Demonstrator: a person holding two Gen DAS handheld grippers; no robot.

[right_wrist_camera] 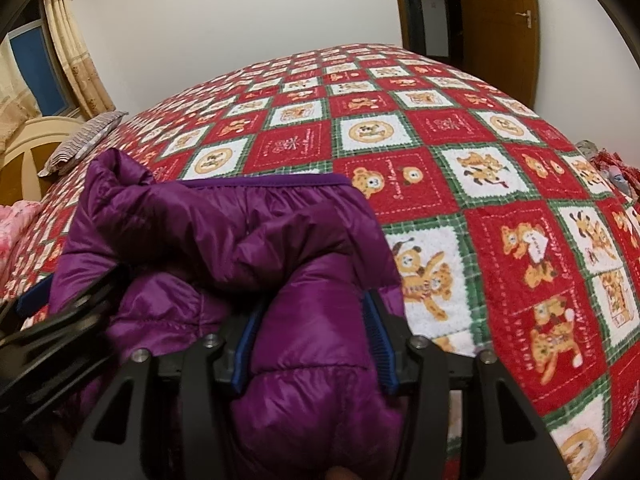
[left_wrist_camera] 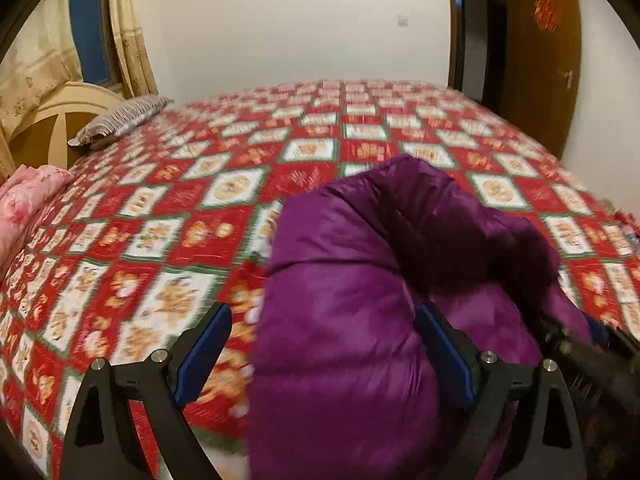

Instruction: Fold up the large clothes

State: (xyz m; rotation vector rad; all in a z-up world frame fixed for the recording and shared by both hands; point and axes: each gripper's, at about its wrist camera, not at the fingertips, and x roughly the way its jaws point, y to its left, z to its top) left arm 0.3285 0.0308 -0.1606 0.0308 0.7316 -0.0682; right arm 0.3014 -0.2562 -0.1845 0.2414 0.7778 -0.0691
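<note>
A bedroom: a wide bed under a red checked bedspread [right_wrist_camera: 460,168] with bear prints, a striped pillow [right_wrist_camera: 80,142] at ten o'clock, a wooden door [right_wrist_camera: 500,20] at one o'clock. The purple puffer jacket [right_wrist_camera: 224,232] lies bunched at the near edge, within reach for folding. The right gripper [right_wrist_camera: 316,344] straddles a padded fold, though whether its pads press it is unclear. The left gripper [left_wrist_camera: 324,344] stands spread wide, one pad clear of the jacket, seemingly holding nothing.

Purple quilted puffer jacket [right_wrist_camera: 224,236], shiny, bunched and partly folded, lower left of frame, lying on the bed
</note>
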